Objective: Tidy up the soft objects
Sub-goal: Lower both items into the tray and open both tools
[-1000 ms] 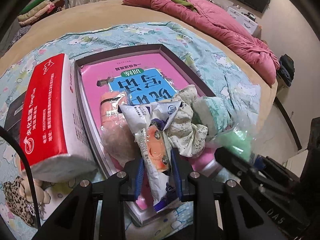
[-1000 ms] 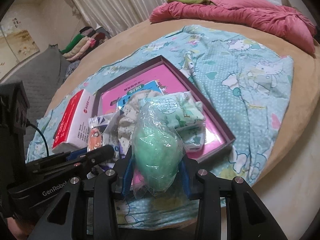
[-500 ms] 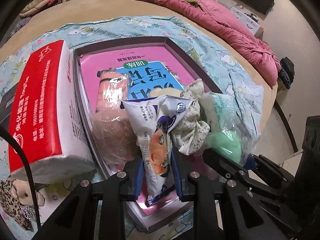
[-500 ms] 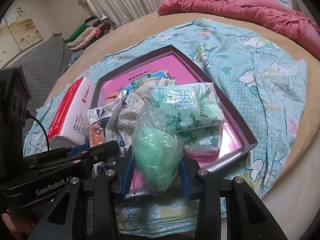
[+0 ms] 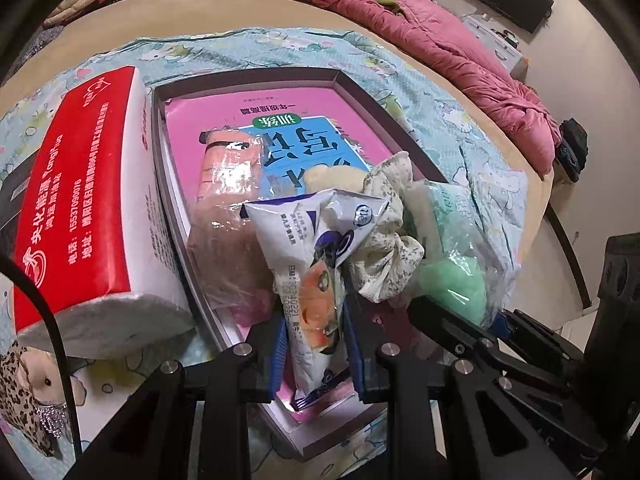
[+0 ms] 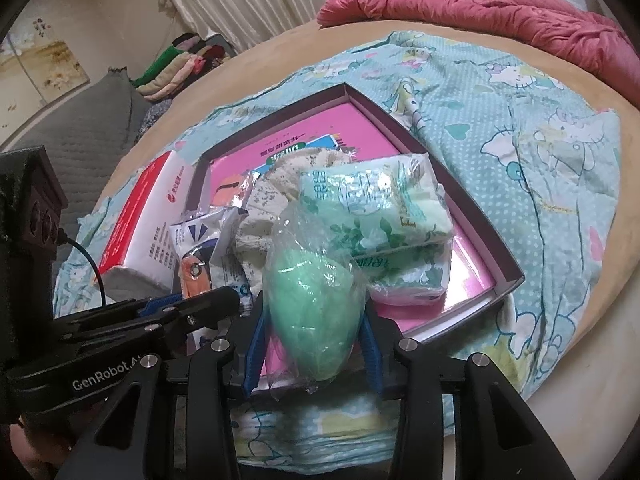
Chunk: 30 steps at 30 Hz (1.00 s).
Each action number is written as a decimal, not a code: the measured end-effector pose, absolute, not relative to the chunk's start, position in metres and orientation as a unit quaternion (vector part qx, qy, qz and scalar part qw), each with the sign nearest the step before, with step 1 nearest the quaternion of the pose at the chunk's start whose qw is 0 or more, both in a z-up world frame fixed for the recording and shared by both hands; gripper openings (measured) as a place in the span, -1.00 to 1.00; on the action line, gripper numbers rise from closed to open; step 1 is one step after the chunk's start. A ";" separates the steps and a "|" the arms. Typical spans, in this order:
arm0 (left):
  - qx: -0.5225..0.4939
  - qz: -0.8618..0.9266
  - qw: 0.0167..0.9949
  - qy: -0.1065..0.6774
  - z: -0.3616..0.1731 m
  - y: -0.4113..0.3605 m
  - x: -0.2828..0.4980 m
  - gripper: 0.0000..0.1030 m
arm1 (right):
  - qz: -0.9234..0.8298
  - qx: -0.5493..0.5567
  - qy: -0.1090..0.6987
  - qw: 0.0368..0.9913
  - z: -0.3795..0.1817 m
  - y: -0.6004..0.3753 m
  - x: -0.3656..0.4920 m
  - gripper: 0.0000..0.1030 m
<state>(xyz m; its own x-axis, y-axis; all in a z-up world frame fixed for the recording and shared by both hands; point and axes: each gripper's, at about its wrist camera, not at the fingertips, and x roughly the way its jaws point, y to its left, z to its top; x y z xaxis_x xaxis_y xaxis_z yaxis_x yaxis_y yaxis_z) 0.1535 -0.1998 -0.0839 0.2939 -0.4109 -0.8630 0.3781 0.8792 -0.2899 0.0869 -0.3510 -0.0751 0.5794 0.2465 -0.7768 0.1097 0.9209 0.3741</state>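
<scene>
My left gripper (image 5: pixel 316 344) is shut on a white-and-blue printed packet (image 5: pixel 316 264) and holds it over the near end of the dark purple box (image 5: pixel 256 78). My right gripper (image 6: pixel 312 344) is shut on a green soft ball in clear plastic (image 6: pixel 312 304), over the box's near edge (image 6: pixel 508 280). In the box lie a pink book (image 5: pixel 280 108), an orange item in a clear bag (image 5: pixel 232 168), a floral cloth (image 5: pixel 388 248) and green tissue packs (image 6: pixel 376 212). The left gripper also shows in the right wrist view (image 6: pixel 192 308).
A red-and-white tissue pack (image 5: pixel 80 208) lies left of the box on a blue cartoon-print sheet (image 6: pixel 520 120). A leopard-print plush toy (image 5: pixel 28 400) sits at the near left. A pink quilt (image 5: pixel 440 48) lies at the far side of the round bed.
Both grippers have moved forward over the box with their items still held. The box and its contents look nearer and larger in both views.
</scene>
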 end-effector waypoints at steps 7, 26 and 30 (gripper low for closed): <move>-0.022 -0.243 0.804 0.543 -0.084 -0.195 0.151 -0.48 | 0.053 0.194 0.458 0.866 -0.073 -0.348 0.083 -0.14; -0.024 -0.242 0.809 0.535 -0.068 -0.189 0.147 -0.07 | 0.026 0.199 0.428 0.881 -0.053 -0.358 0.068 0.36; -0.022 -0.243 0.813 0.528 -0.060 -0.187 0.144 -0.02 | 0.015 0.202 0.409 0.890 -0.041 -0.362 0.062 0.40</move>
<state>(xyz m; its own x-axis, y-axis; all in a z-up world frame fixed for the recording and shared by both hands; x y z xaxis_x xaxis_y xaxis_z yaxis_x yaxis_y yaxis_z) 0.1437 -0.1872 -0.0599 0.3241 -0.4193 -0.8480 0.3722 0.8806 -0.2931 0.0619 -0.3615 -0.0412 0.6649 0.1921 -0.7218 0.1381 0.9181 0.3715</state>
